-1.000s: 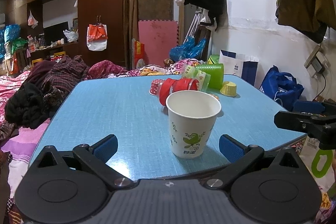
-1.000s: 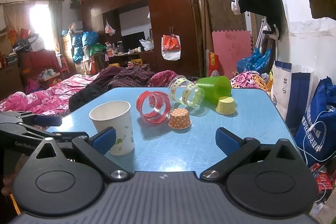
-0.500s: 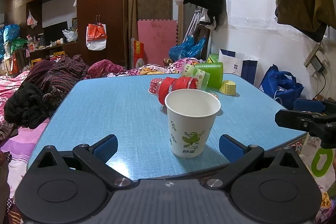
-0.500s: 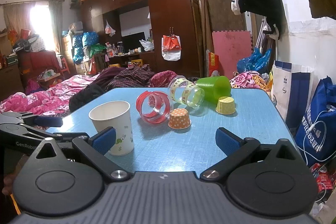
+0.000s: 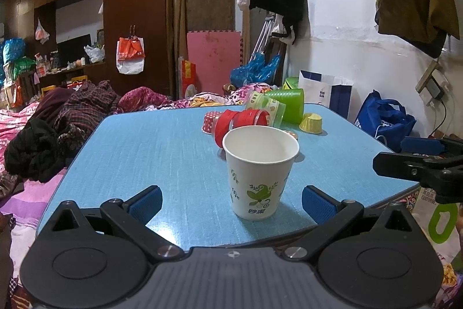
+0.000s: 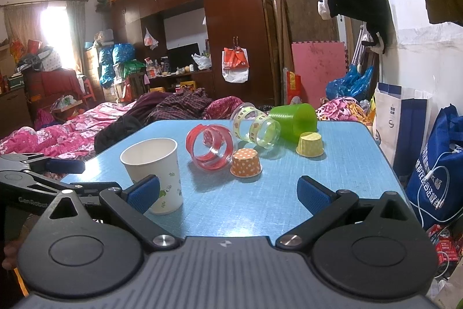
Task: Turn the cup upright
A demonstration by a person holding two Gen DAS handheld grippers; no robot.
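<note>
A white paper cup (image 5: 259, 170) with a green leaf print stands upright on the blue table (image 5: 162, 146), mouth up. It also shows in the right wrist view (image 6: 154, 173) at the table's near left. My left gripper (image 5: 231, 200) is open and empty, its blue pads either side of the cup and a little nearer than it, not touching. My right gripper (image 6: 228, 191) is open and empty over the table's near edge, right of the cup.
Behind the paper cup lie a red-banded clear cup (image 6: 209, 146), a yellow-banded clear cup (image 6: 256, 126) and a green cup (image 6: 295, 120), all on their sides. Orange dotted (image 6: 246, 162) and yellow (image 6: 309, 144) cupcake liners sit upside down. Bags stand right of the table.
The left gripper has drawn back slightly from the cup. The cup and the right gripper have hardly moved.
</note>
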